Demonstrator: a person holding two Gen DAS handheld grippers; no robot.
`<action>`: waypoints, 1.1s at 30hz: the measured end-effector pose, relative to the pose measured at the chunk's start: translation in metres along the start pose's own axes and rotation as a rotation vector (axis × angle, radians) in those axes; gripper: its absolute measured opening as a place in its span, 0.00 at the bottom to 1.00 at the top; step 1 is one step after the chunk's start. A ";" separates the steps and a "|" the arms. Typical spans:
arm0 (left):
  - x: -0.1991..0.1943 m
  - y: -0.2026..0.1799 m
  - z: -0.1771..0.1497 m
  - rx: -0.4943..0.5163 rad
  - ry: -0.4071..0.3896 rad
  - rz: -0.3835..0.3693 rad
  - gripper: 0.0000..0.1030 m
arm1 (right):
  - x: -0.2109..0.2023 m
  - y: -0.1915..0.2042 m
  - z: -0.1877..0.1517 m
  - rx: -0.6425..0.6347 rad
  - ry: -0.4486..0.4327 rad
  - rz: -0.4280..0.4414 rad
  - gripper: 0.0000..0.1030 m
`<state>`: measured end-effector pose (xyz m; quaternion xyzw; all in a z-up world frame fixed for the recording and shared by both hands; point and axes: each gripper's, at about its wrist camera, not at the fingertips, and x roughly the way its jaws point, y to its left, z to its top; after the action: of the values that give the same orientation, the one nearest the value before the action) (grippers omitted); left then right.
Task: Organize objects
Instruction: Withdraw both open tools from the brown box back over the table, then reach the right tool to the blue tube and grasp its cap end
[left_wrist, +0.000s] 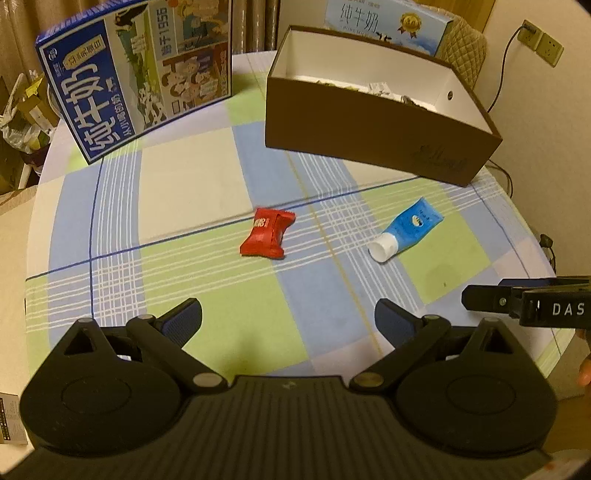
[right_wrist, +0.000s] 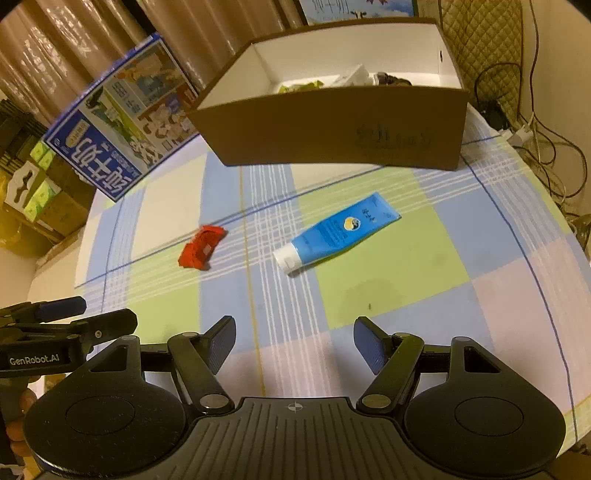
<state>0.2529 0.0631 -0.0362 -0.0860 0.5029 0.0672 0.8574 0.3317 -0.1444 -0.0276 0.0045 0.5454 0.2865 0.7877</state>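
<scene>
A red snack packet (left_wrist: 267, 234) (right_wrist: 202, 246) lies flat on the checked tablecloth, mid-table. To its right lies a blue tube with a white cap (left_wrist: 406, 230) (right_wrist: 338, 232), cap toward me. Behind both stands an open brown box (left_wrist: 373, 129) (right_wrist: 332, 125) with white inner walls and several small items inside. My left gripper (left_wrist: 288, 319) hovers open near the front edge, short of the packet, nothing between its fingers. My right gripper (right_wrist: 294, 341) is open too, short of the tube and empty. Each gripper shows at the edge of the other's view.
A blue milk carton box (left_wrist: 136, 74) (right_wrist: 122, 133) stands tilted at the back left. A second milk box (left_wrist: 388, 22) sits behind the brown box. Cables and a wall socket (left_wrist: 539, 40) are at the right. The round table's edge (left_wrist: 37, 206) curves on the left.
</scene>
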 end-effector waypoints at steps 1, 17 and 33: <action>0.002 0.001 0.000 0.001 0.004 0.001 0.96 | 0.002 -0.001 0.000 0.001 0.006 -0.002 0.66; 0.038 0.014 0.001 -0.013 0.068 0.011 0.96 | 0.050 -0.007 0.009 0.032 0.081 -0.018 0.66; 0.079 0.039 0.015 -0.048 0.082 0.020 0.96 | 0.097 -0.023 0.050 0.228 0.024 -0.051 0.66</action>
<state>0.2957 0.1067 -0.1009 -0.1041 0.5369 0.0840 0.8330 0.4088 -0.1039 -0.0981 0.0767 0.5838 0.2023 0.7826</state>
